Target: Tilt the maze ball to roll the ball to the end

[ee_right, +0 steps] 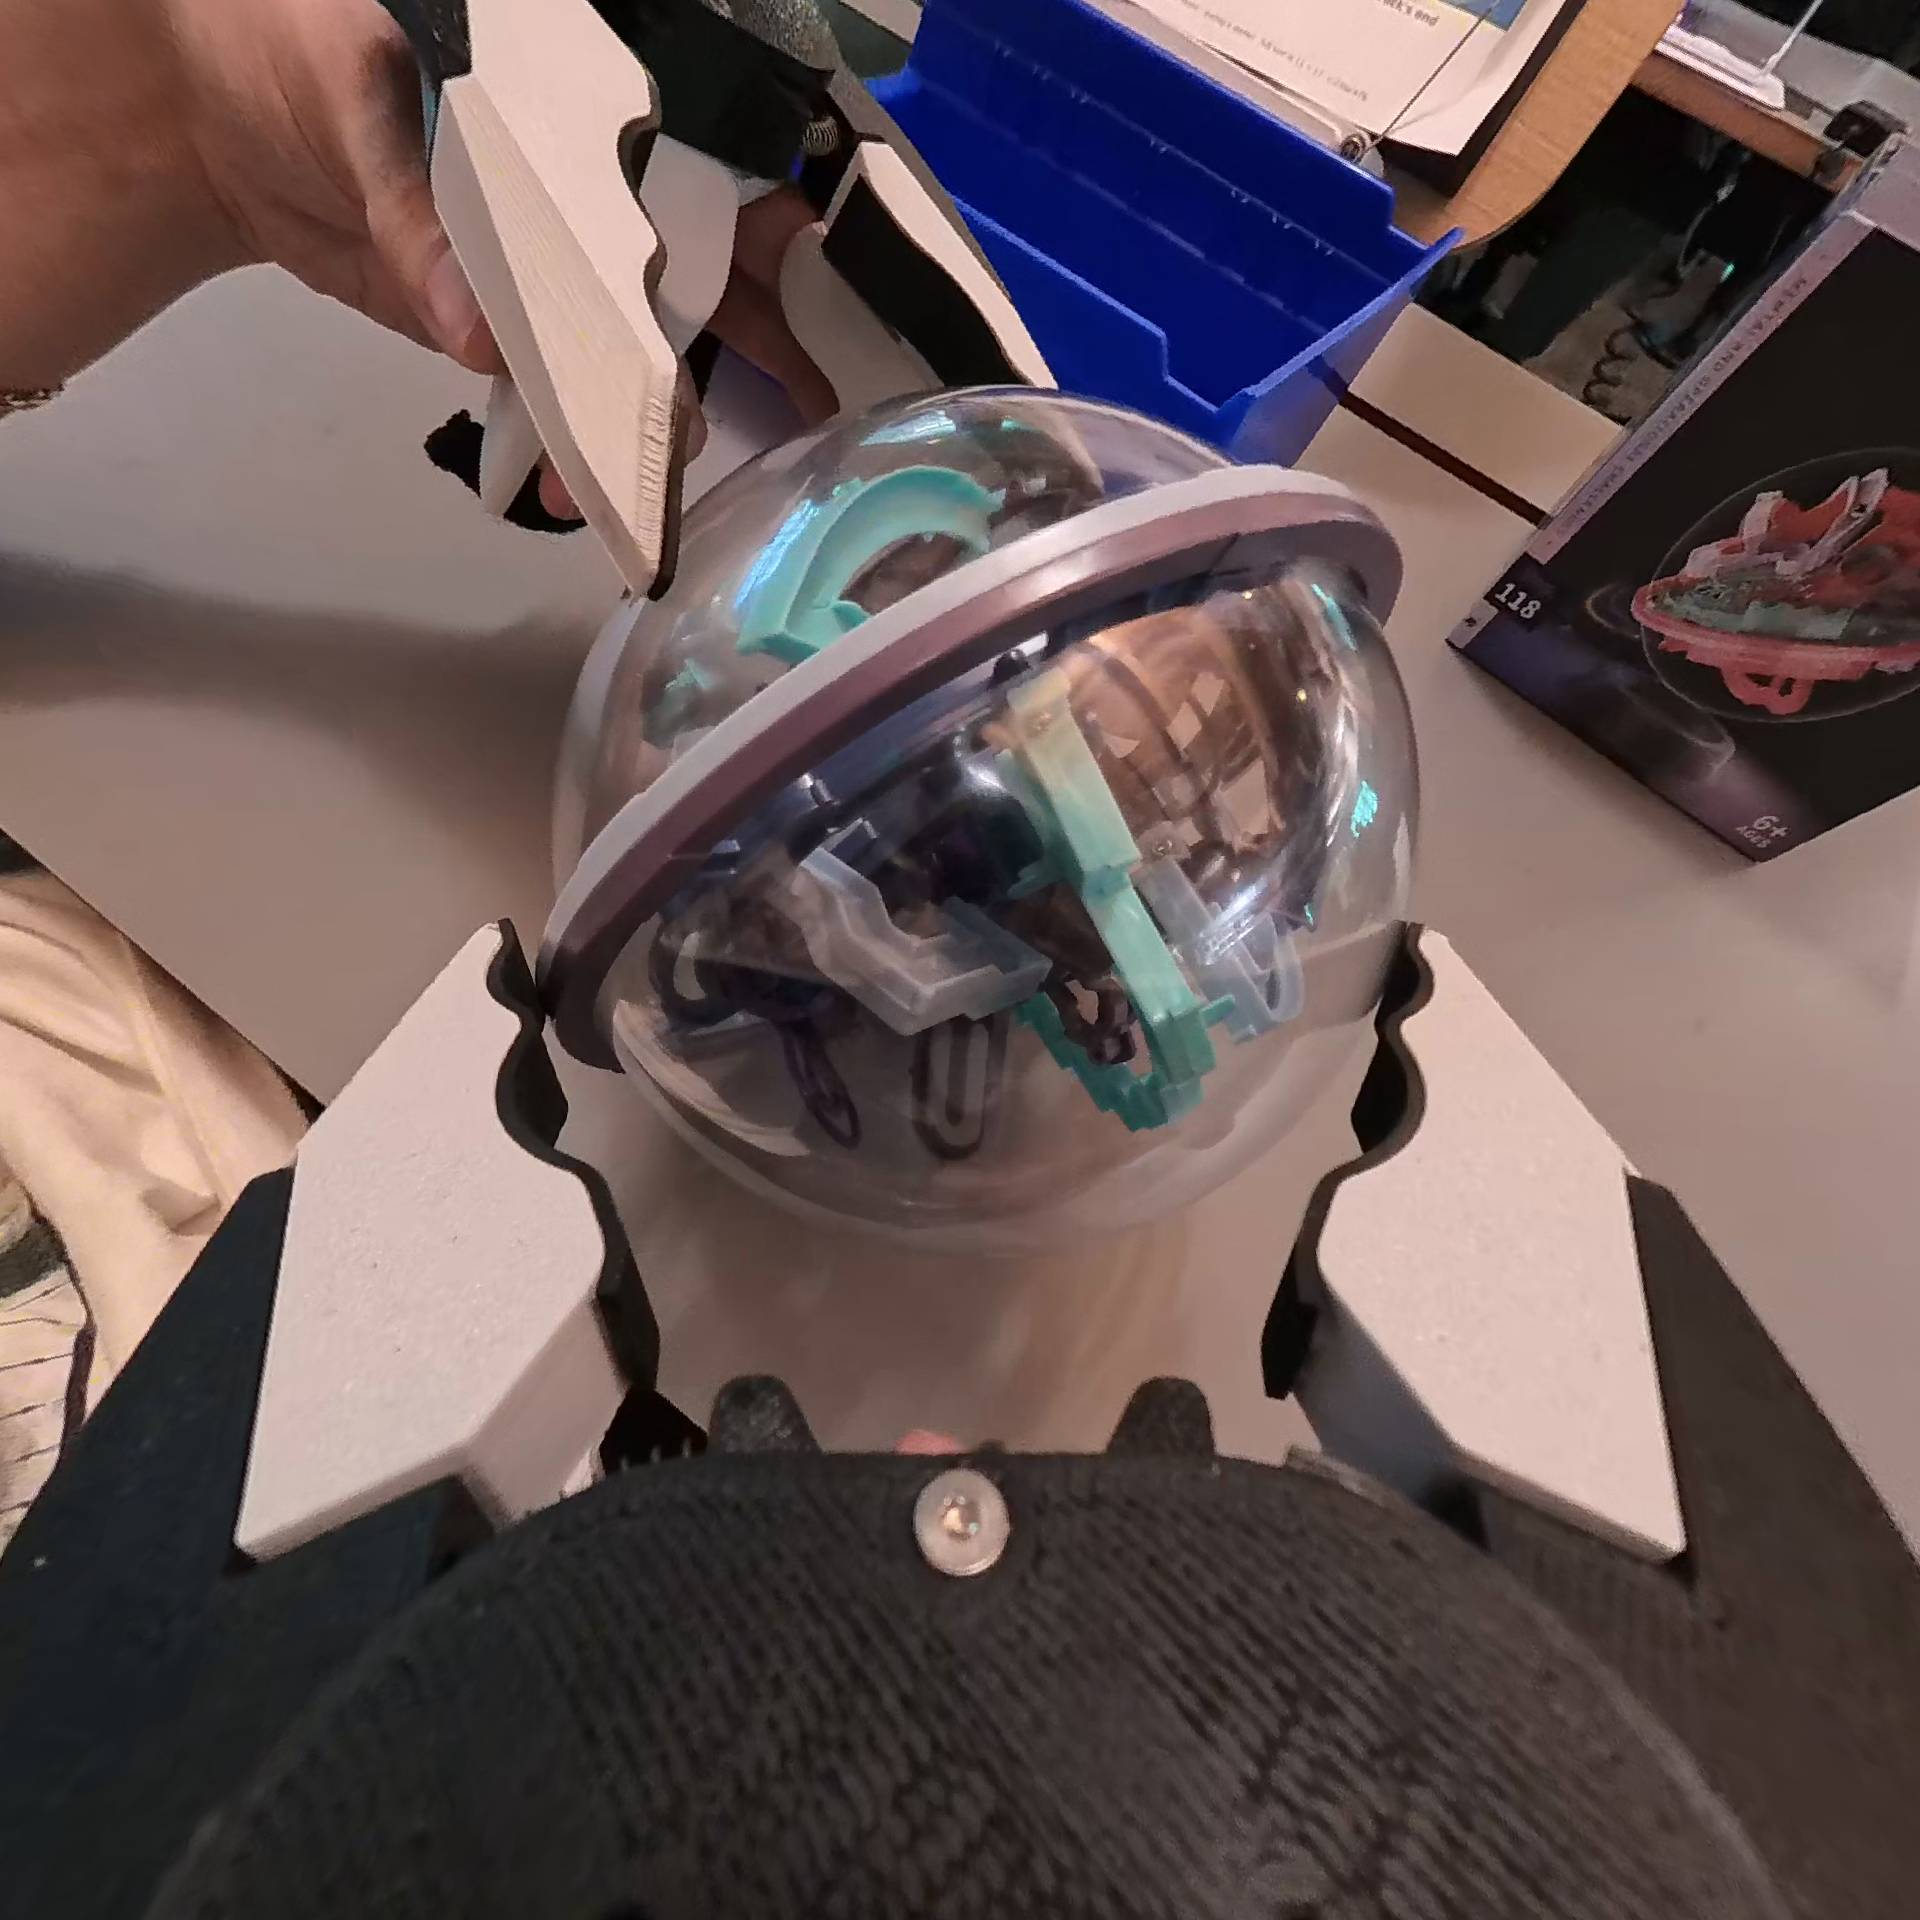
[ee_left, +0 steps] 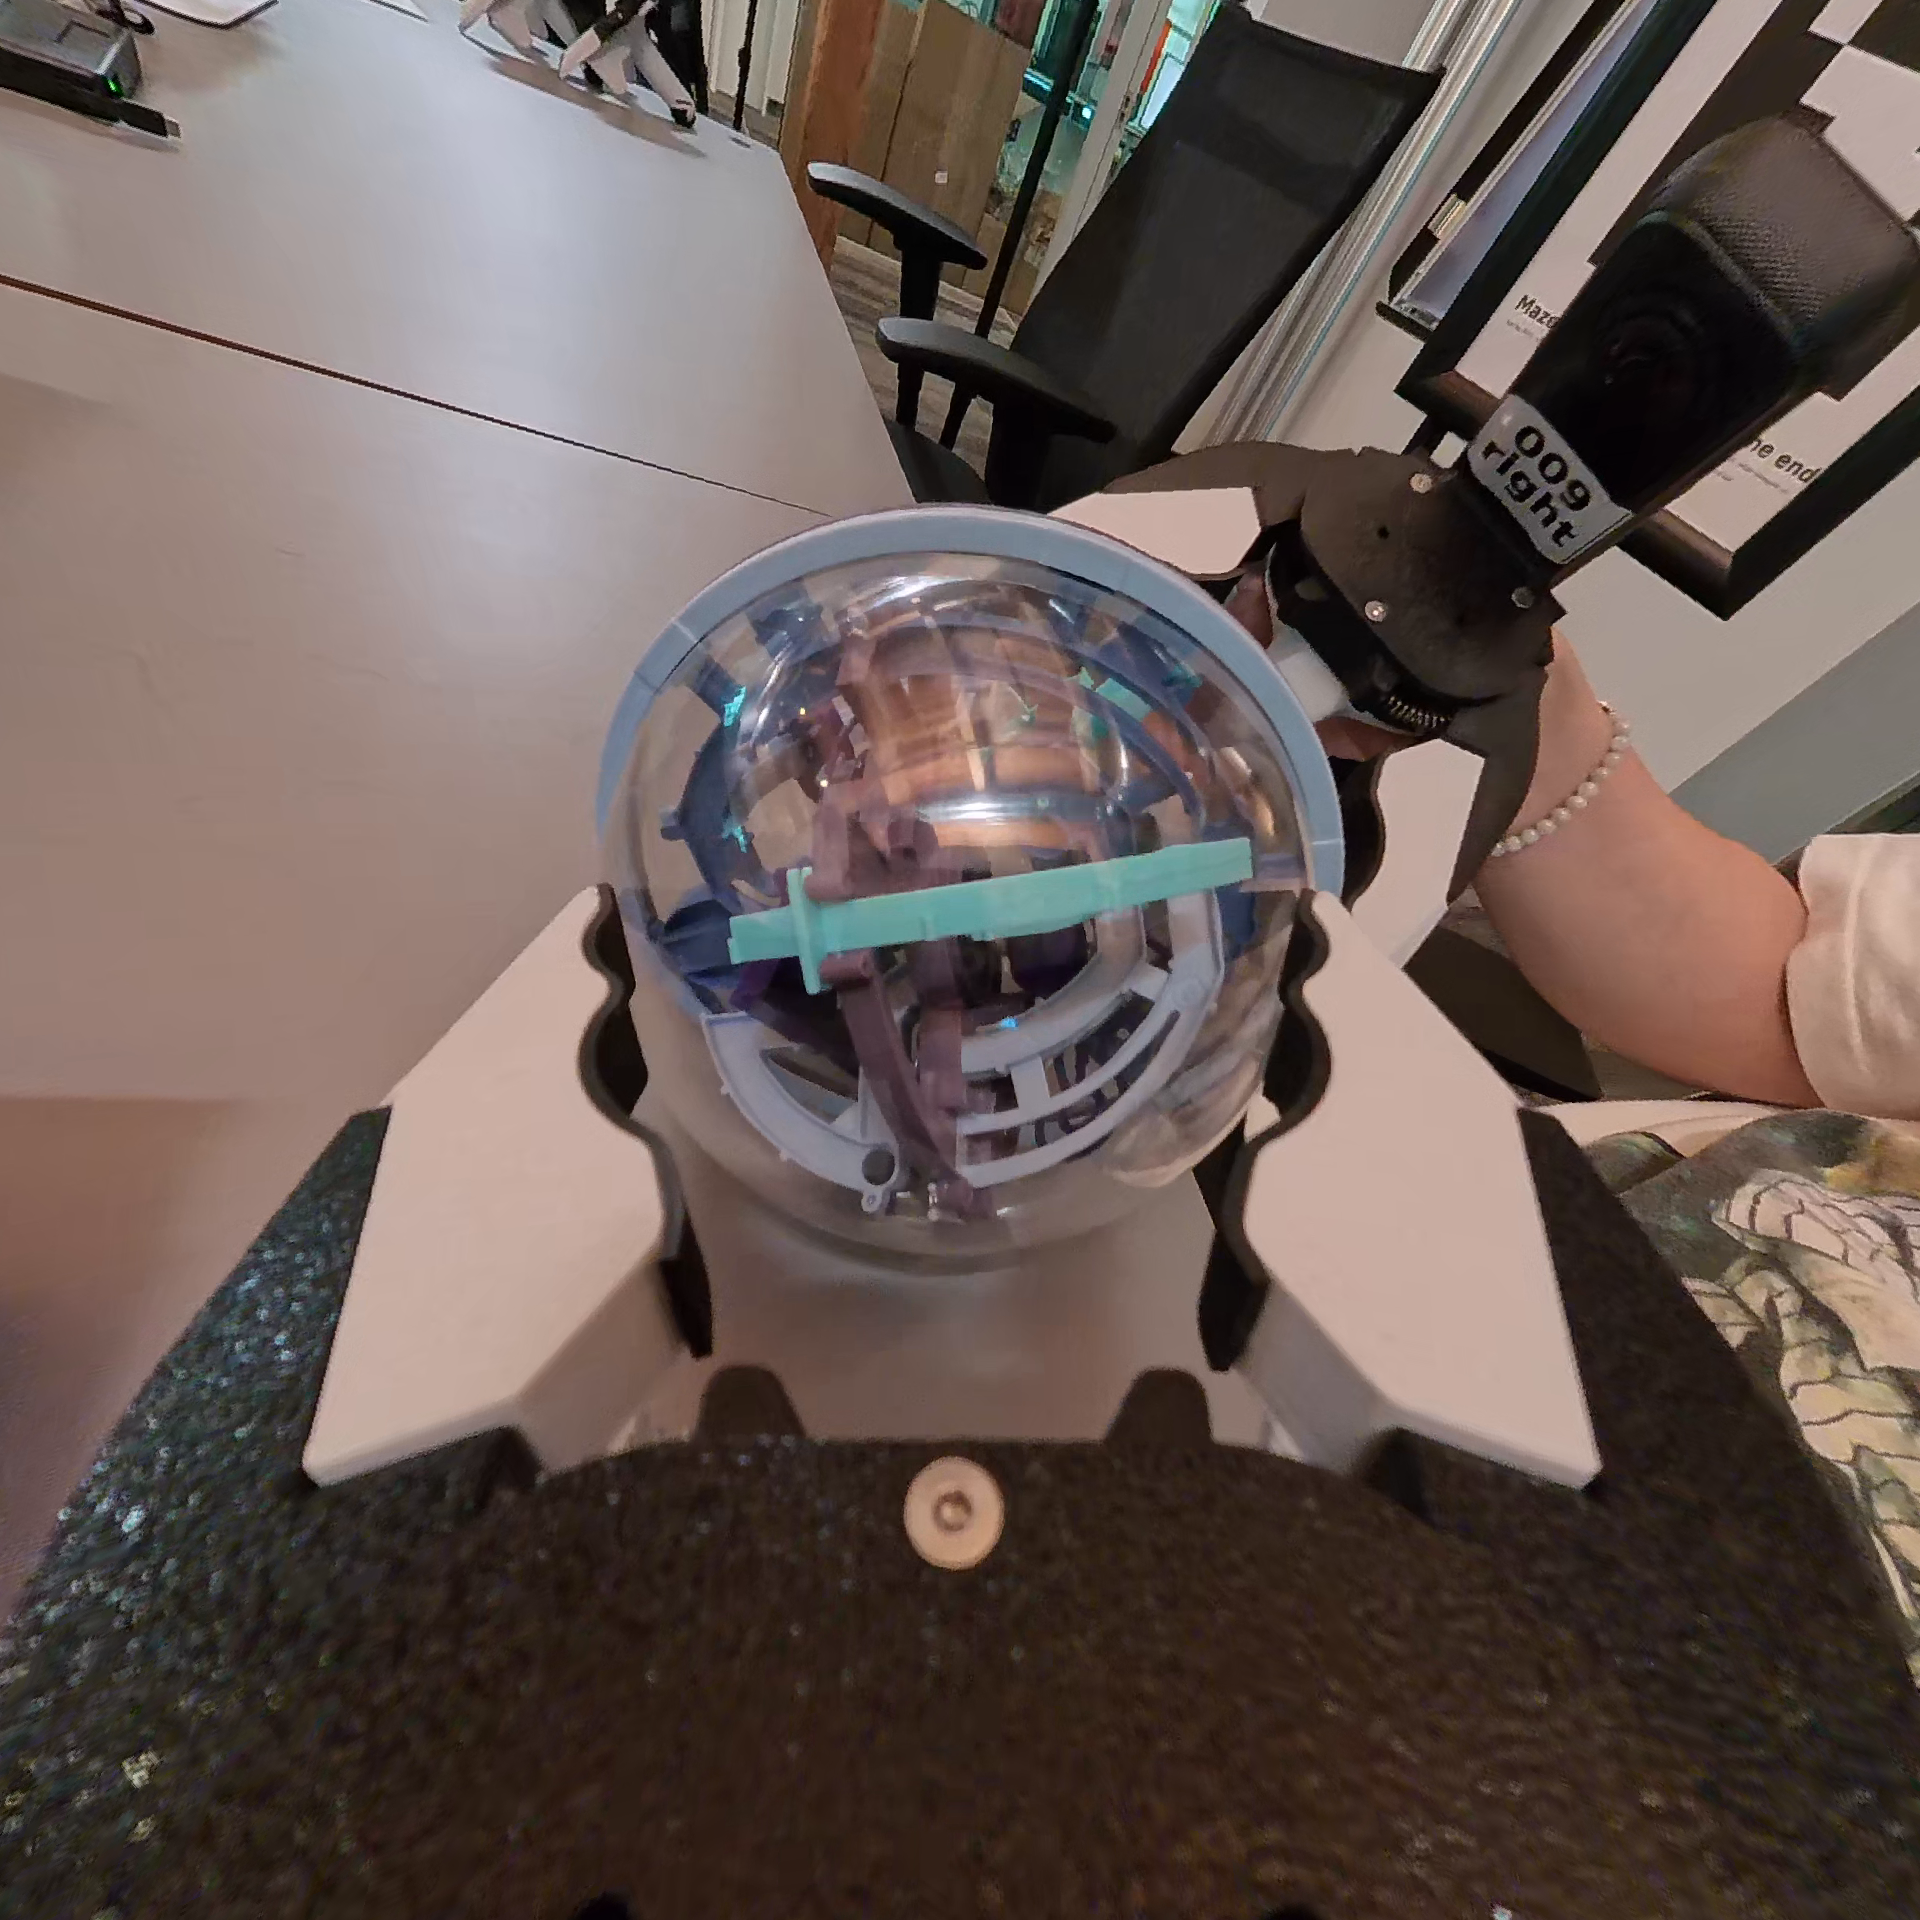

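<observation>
Both grippers clamp the maze ball mid-frame.
Left gripper and right gripper should press evenly, tilting slowly together so its tracks guide the small ball, not visible here.

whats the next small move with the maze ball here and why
Probably a slight, slow tilt of the maze ball, both grippers turning together. The left gripper and right gripper each flank the clear sphere, its rim ring already slanted; the small ball inside isn't discernible, so go gently.
</observation>
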A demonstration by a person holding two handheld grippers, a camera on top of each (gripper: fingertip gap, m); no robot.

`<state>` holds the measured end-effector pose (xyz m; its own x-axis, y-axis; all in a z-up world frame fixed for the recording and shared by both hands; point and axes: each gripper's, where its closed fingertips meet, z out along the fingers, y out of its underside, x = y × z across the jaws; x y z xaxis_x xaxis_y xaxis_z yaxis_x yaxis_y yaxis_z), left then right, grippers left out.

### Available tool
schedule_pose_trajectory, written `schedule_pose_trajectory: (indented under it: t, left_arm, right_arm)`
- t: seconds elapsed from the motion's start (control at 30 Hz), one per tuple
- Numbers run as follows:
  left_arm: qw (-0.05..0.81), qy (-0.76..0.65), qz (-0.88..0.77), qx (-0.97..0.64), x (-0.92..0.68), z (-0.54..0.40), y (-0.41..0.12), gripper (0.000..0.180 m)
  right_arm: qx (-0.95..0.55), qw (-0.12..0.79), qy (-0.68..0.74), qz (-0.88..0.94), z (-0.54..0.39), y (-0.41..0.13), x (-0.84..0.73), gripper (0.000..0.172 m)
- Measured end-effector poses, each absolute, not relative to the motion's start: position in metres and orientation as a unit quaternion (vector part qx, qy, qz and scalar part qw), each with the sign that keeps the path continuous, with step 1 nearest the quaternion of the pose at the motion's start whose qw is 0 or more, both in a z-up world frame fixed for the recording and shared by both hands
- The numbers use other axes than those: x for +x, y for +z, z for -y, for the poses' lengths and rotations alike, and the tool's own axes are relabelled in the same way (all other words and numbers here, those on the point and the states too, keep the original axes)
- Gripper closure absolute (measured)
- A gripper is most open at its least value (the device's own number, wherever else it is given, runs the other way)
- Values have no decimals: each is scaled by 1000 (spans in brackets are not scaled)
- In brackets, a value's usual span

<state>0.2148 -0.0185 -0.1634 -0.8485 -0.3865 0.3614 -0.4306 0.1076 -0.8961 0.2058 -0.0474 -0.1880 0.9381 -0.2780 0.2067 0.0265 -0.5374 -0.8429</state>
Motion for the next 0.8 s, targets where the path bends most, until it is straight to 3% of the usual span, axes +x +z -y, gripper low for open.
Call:
schedule_pose_trajectory:
  t: [0.8]
  left_arm:
    - [0, 615, 759, 215, 212, 39, -161, 59]
  right_arm:
    - [-853, 487, -147, -116, 69, -206, 208, 15]
